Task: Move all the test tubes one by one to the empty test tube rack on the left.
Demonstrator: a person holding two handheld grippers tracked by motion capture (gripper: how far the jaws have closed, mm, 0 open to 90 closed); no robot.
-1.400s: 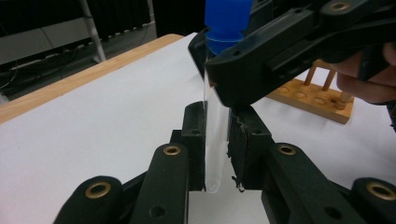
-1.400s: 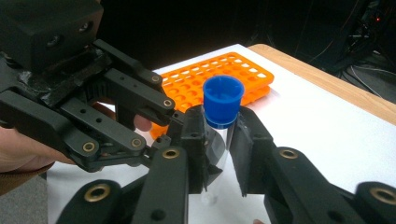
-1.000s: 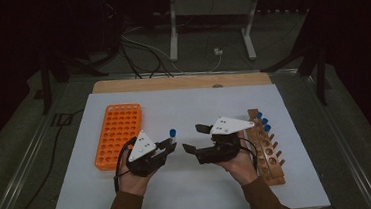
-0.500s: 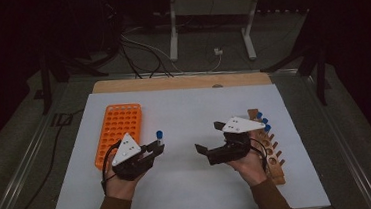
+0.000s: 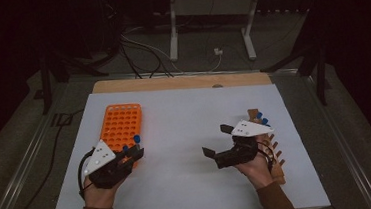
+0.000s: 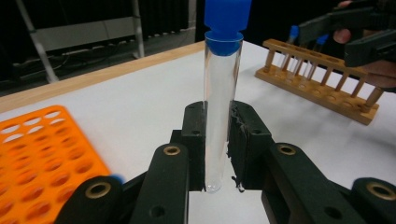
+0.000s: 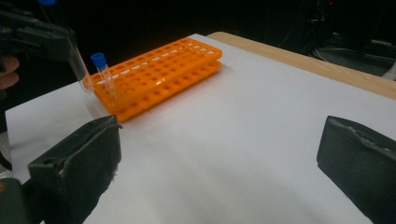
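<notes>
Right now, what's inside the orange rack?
One blue-capped tube stands in a corner hole of the orange rack. The other holes look empty; their bottoms are hidden.

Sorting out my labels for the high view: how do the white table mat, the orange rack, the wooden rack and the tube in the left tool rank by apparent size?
1. White table mat
2. Orange rack
3. Wooden rack, partly hidden by the right hand, so its rank against the orange rack is unsure
4. Blue-capped tube in the left tool

The rack with many holes (image 5: 120,127) lies on the left of the table (image 5: 186,134) — the wooden rack (image 5: 269,143) on the right, well apart, tubes (image 5: 259,115) standing in it.
</notes>
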